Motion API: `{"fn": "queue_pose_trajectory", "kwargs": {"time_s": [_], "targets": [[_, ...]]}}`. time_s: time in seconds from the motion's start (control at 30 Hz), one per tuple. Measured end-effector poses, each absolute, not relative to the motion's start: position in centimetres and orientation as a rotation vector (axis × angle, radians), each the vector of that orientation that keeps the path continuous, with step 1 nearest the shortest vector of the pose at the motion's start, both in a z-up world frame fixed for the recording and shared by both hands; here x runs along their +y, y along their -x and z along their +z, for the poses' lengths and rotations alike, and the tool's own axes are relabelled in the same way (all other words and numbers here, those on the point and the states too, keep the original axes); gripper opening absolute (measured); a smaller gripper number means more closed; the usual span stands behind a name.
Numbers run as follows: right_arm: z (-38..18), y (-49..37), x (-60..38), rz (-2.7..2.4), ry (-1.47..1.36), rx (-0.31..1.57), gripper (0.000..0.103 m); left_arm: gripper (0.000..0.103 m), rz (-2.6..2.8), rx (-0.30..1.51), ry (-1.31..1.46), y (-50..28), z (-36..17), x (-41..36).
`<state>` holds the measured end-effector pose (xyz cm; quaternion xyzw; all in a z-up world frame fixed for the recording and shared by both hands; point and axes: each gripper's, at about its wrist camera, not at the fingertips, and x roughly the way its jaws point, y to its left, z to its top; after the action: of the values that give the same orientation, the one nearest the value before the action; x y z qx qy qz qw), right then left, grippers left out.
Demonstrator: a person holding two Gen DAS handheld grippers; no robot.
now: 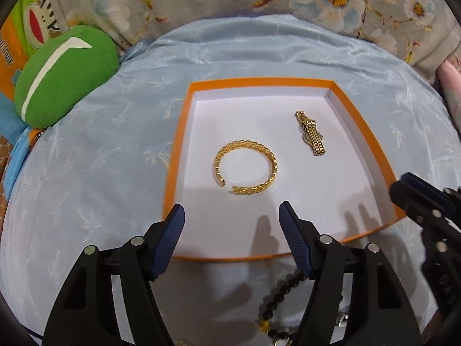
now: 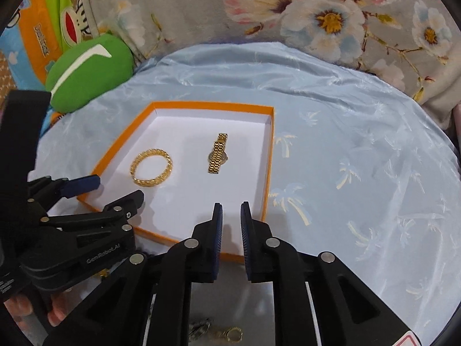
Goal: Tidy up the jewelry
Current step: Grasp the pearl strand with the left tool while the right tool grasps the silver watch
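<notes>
I see an orange box [image 1: 360, 132] with a white floor on the blue cloth [image 1: 100, 173]. Inside it lie 2 gold pieces, well apart: a bangle [image 1: 245, 167] to the left and a watch [image 1: 310, 132] to the right, farther back. My left gripper [image 1: 230, 219] hangs over the box's near edge, jaws wide apart and holding nothing. My right gripper [image 2: 231, 219] has its jaws nearly together, with a narrow gap and nothing between them. A dark bead bracelet [image 1: 283, 291] lies near, outside the box.
</notes>
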<state>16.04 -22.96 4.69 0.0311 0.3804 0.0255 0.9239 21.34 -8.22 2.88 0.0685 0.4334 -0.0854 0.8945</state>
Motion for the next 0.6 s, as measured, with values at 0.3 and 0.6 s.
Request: {"fn": "queue_pose_trajectory", "kwargs": {"time_s": [0.3,0.6], "targets": [[4.9,-8.2,-23.0,0.075,-0.189,0.762,0.028,0.072,-0.182,0.856,-0.024,-15.7,5.3,-2.6],[0.9,-2.8,-22.9,0.008,-0.278,0.800,0.037,0.081,-0.156,0.894,0.042,-8.5,3.0,1.2]]}}
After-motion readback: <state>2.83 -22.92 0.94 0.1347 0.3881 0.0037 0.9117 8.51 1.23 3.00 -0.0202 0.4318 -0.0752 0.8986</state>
